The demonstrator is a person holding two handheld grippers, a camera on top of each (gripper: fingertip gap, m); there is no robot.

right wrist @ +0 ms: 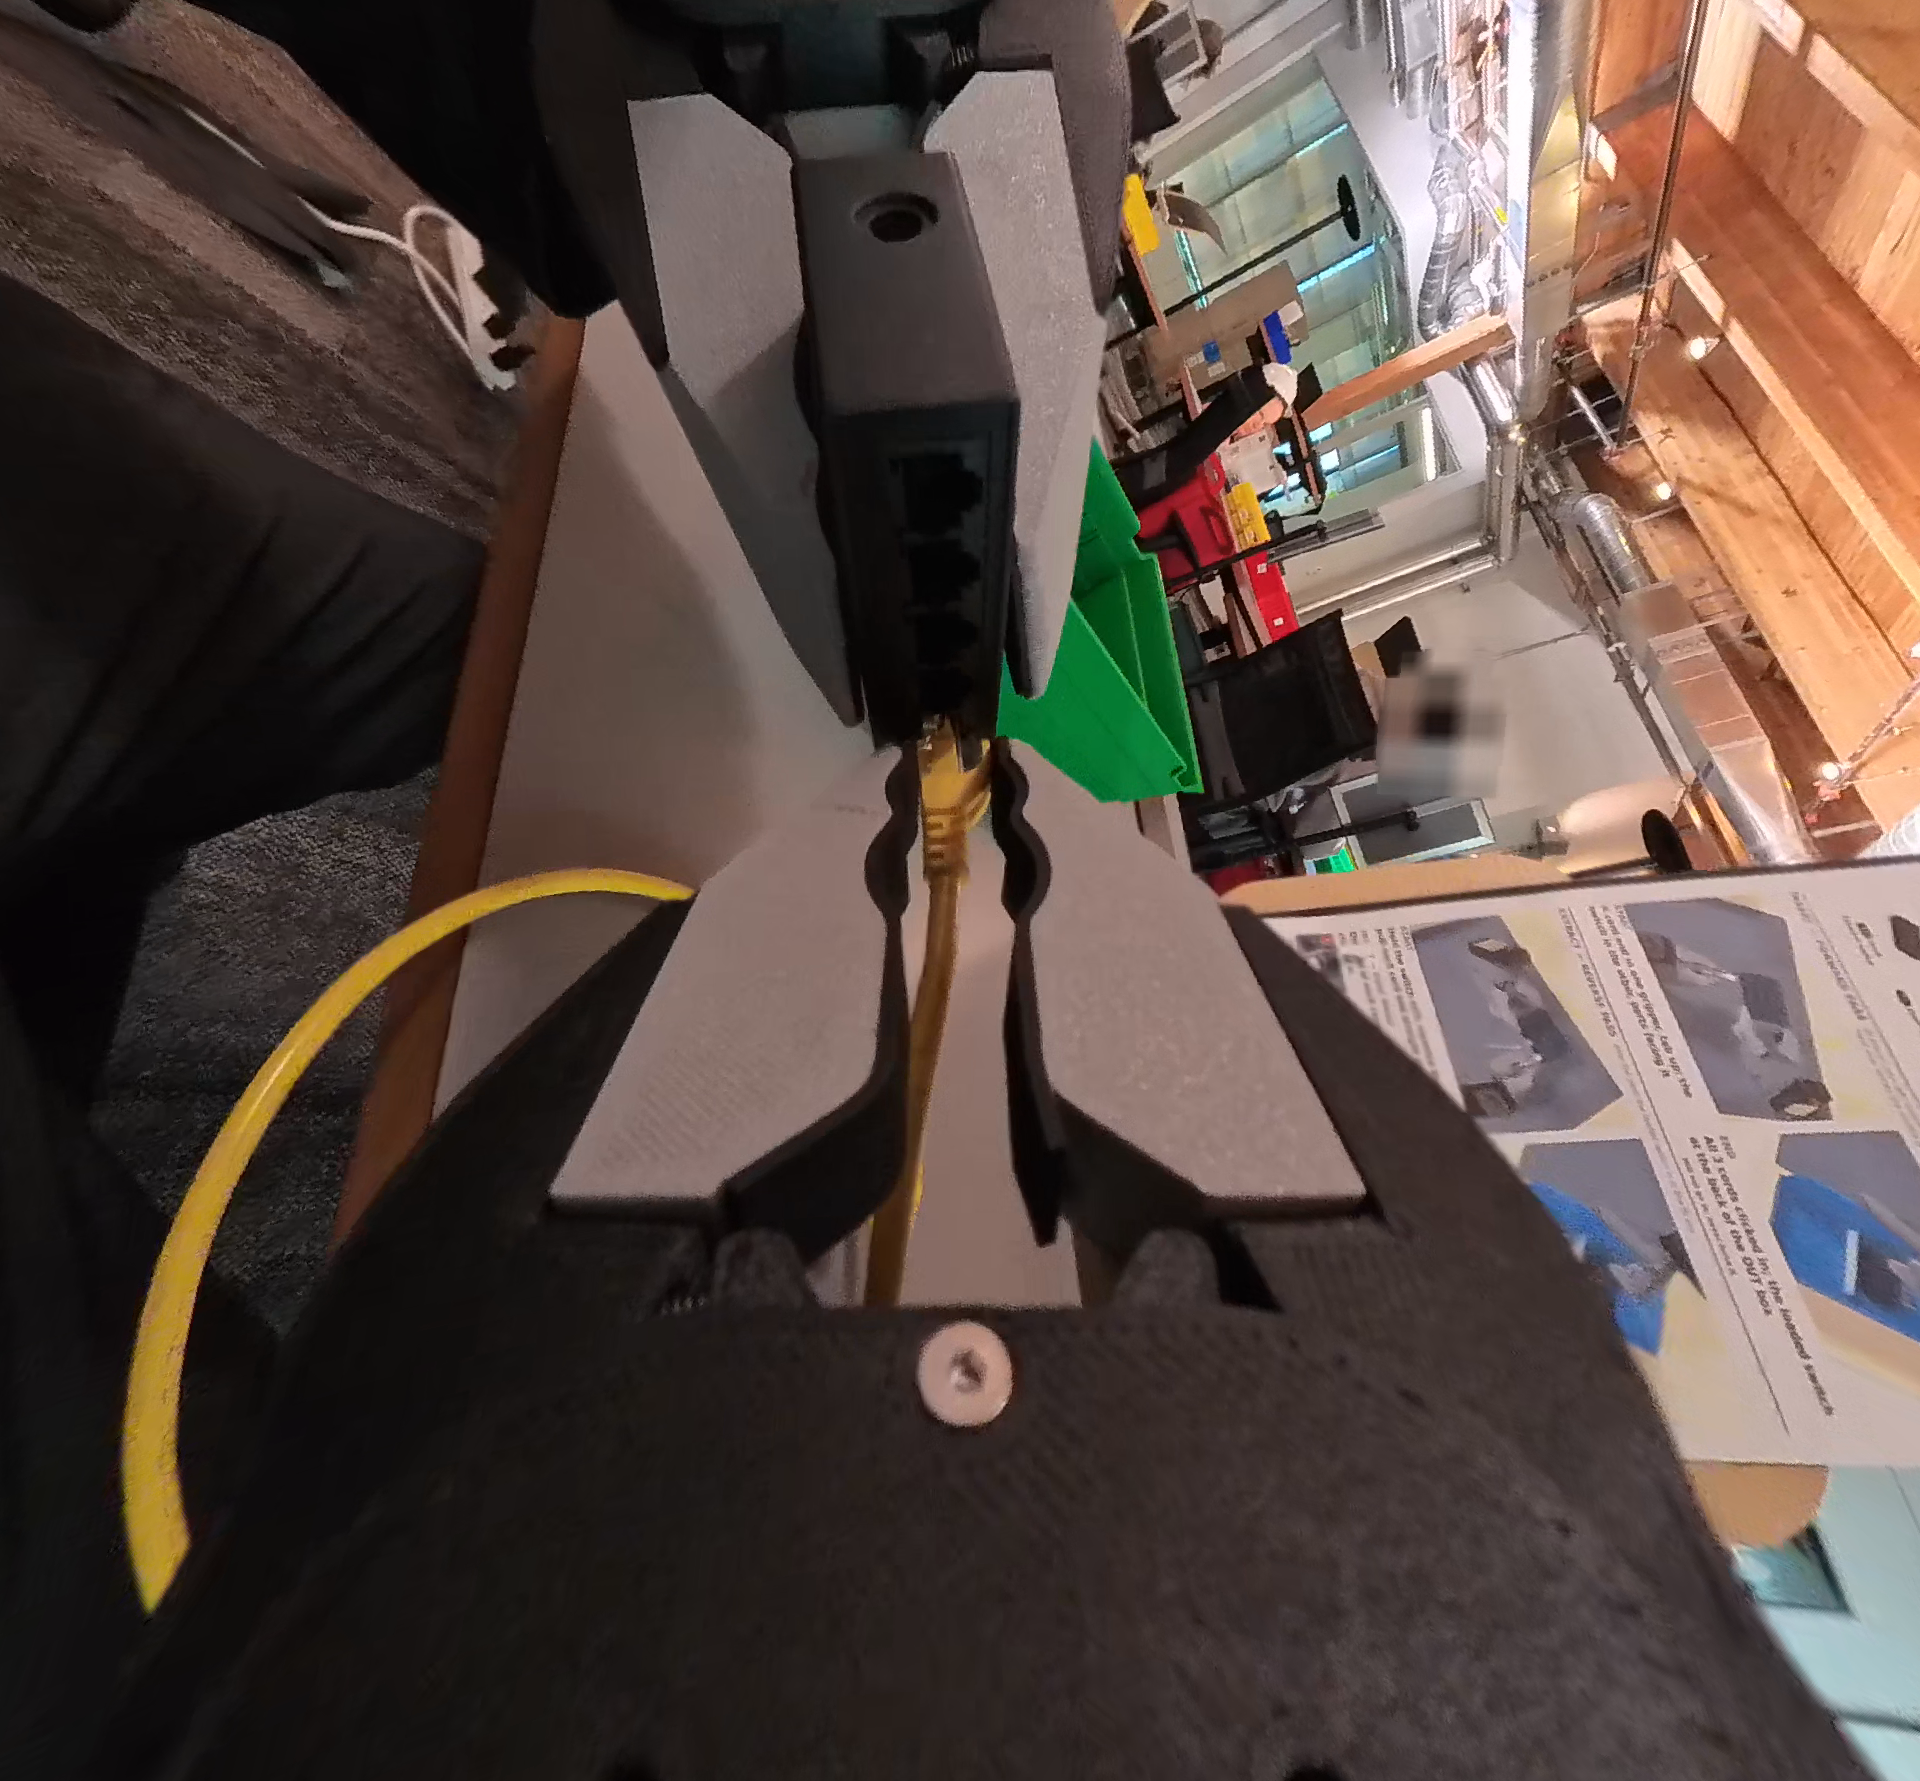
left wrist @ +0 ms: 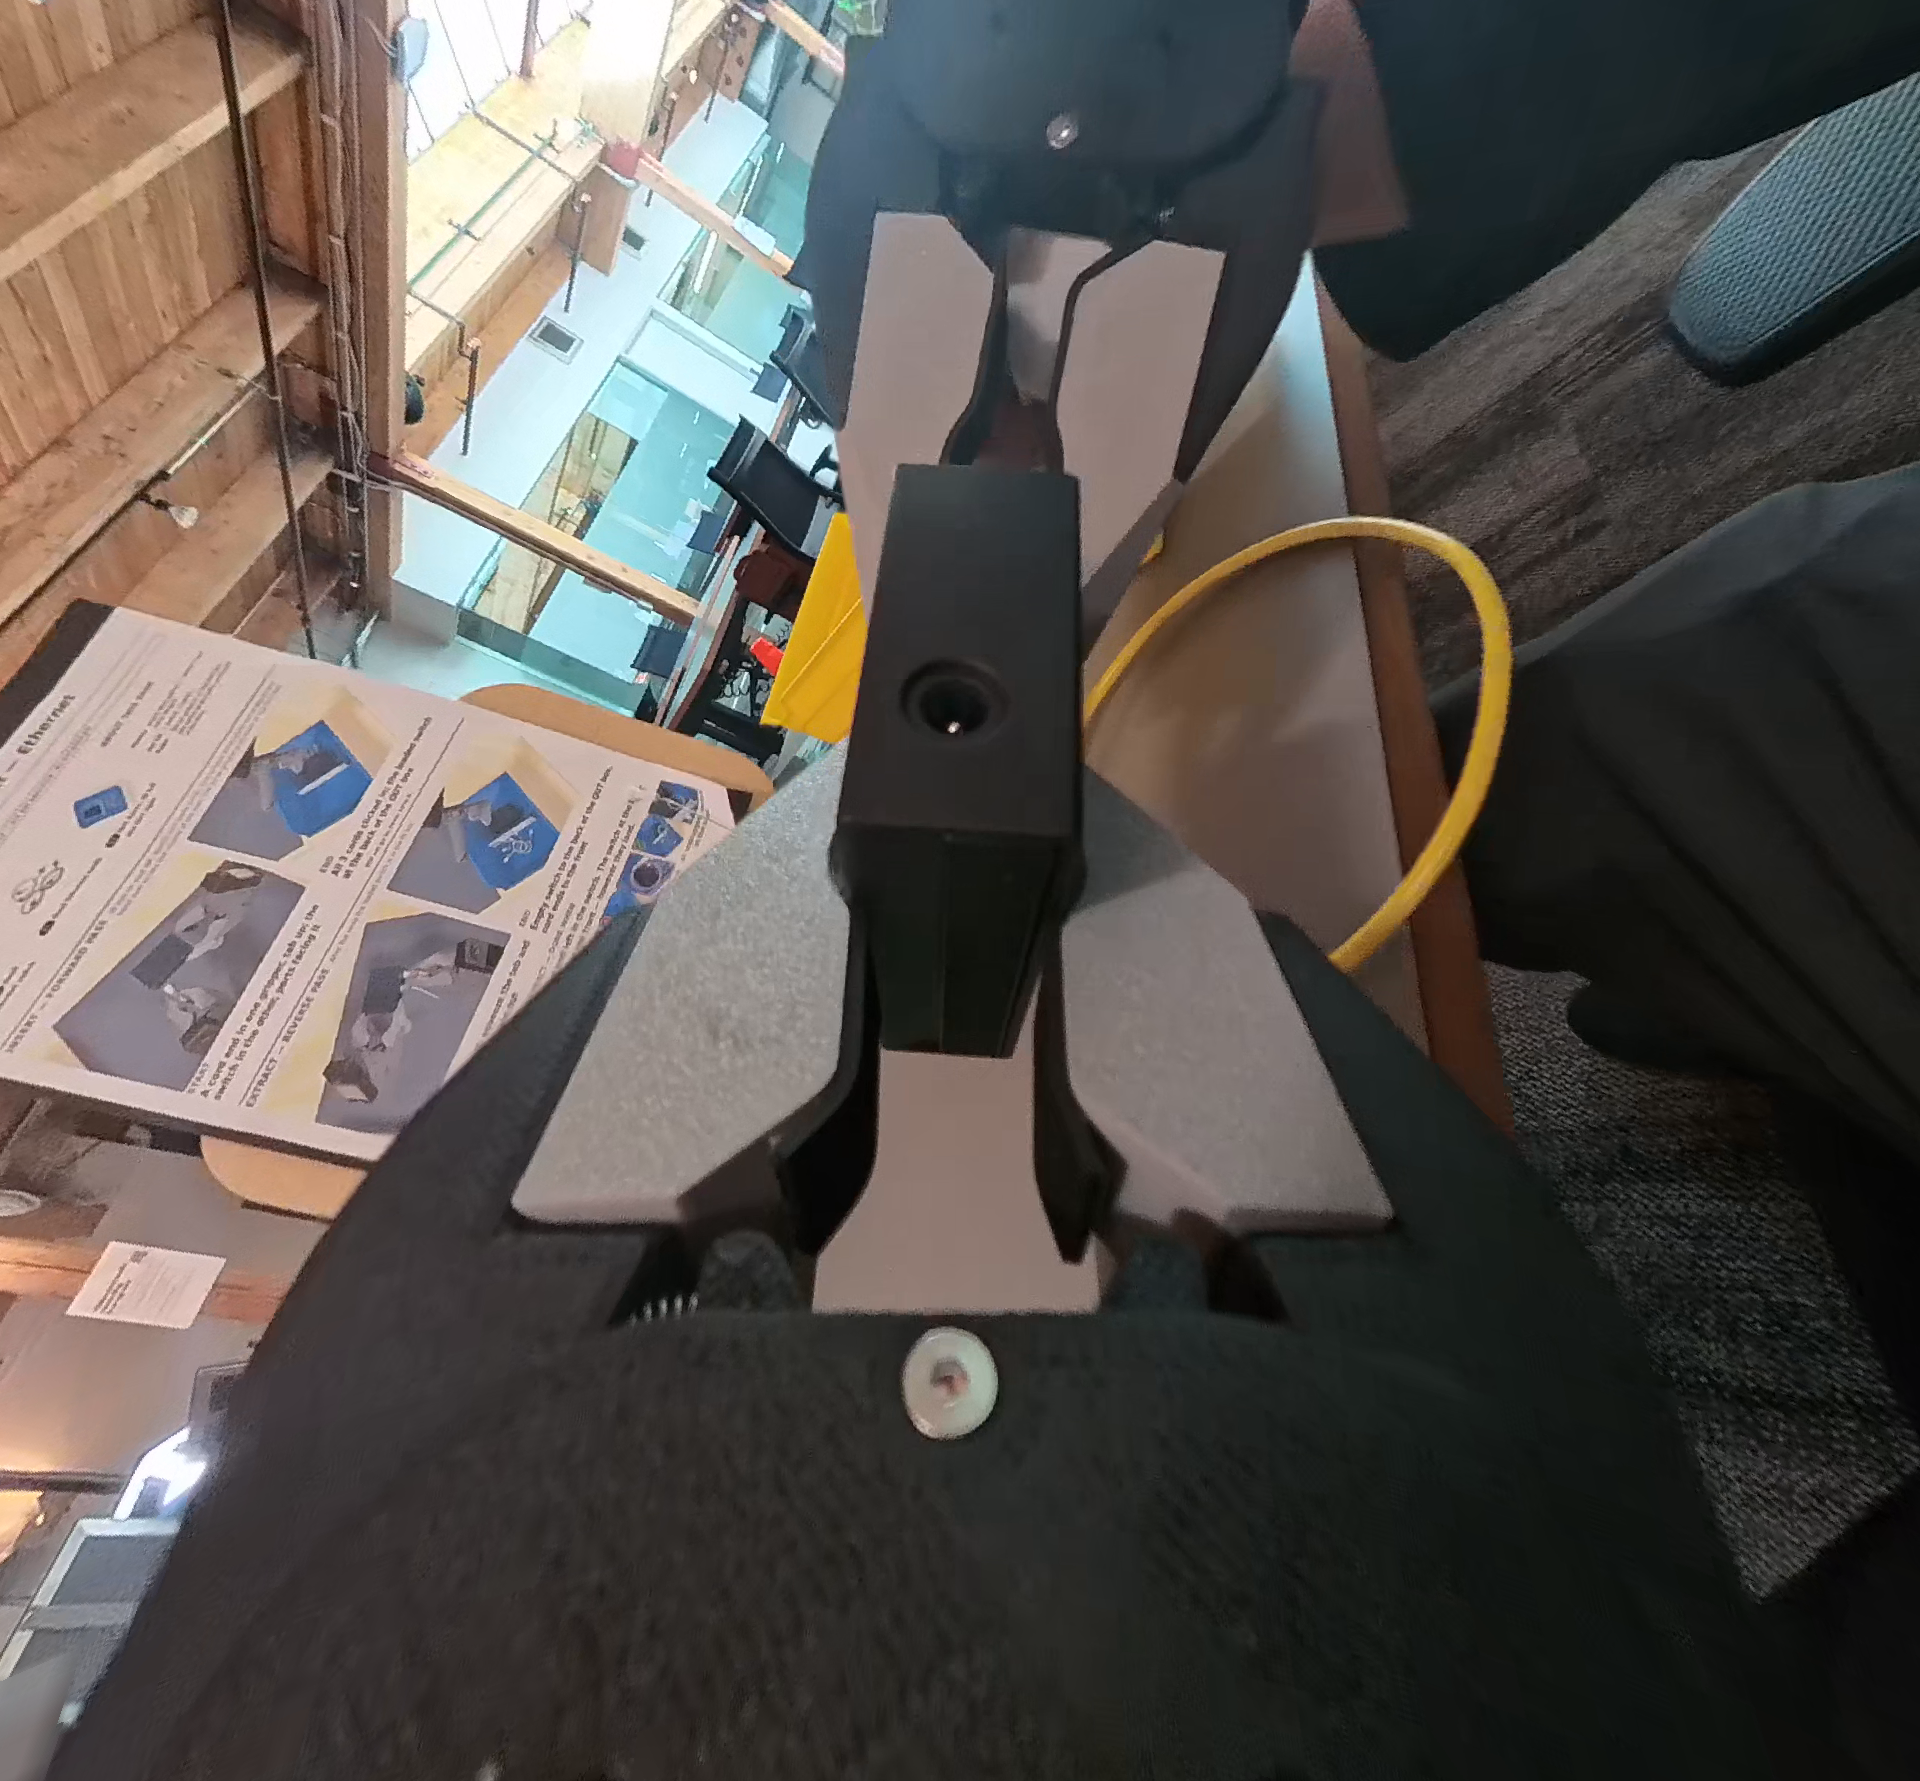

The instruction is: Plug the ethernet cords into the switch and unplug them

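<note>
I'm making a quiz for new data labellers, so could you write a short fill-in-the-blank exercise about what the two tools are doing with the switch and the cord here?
1. The left tool is shut on the black ____.
2. The cord running between the fingers of the right tool is ____ in colour.
3. The cord's plug sits at the ____ port of the switch in the row.
4. Behind the switch in the right wrist view stands a ____ bin.

Missing words: switch; yellow; end; green

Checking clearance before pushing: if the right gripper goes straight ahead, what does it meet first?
The right gripper would meet the port face of the black switch, where the yellow cord between its jaws is already seated.
</note>
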